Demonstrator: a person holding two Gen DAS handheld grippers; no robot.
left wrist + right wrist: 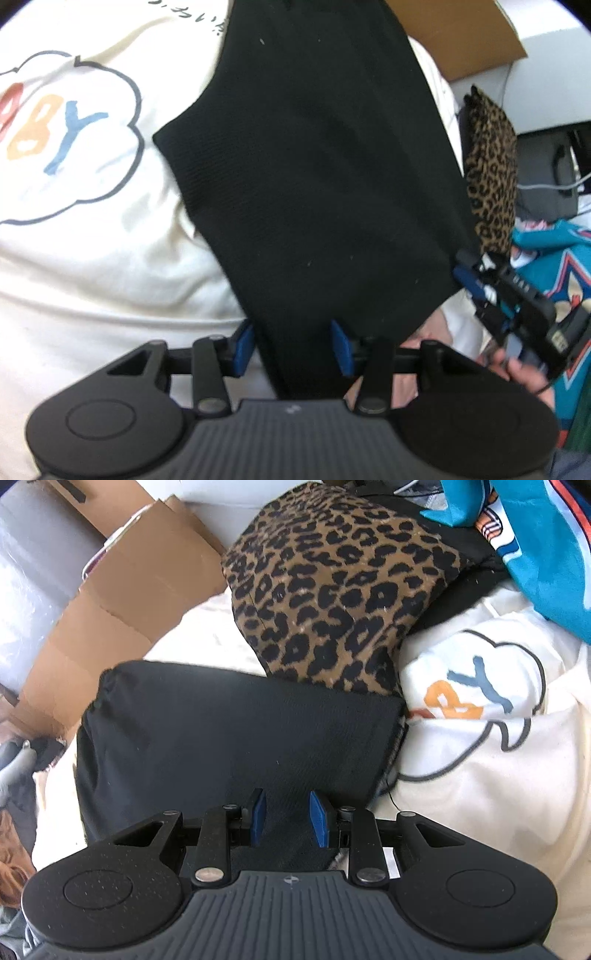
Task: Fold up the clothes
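A black garment (317, 155) lies over a cream shirt with a "BABY" cloud print (70, 136). My left gripper (293, 345) has its blue pads on either side of the garment's near edge, the jaws set apart with cloth between them. The right gripper shows at the right of the left wrist view (476, 273), at the garment's far corner. In the right wrist view the black garment (236, 734) lies folded ahead, and my right gripper (286, 818) has its blue pads astride the cloth's edge. The cream shirt (480, 738) lies to the right.
A leopard-print garment (332, 590) lies just beyond the black one, also visible in the left wrist view (491, 166). A teal printed garment (546, 554) is at the far right. A cardboard box (129, 602) stands at the left.
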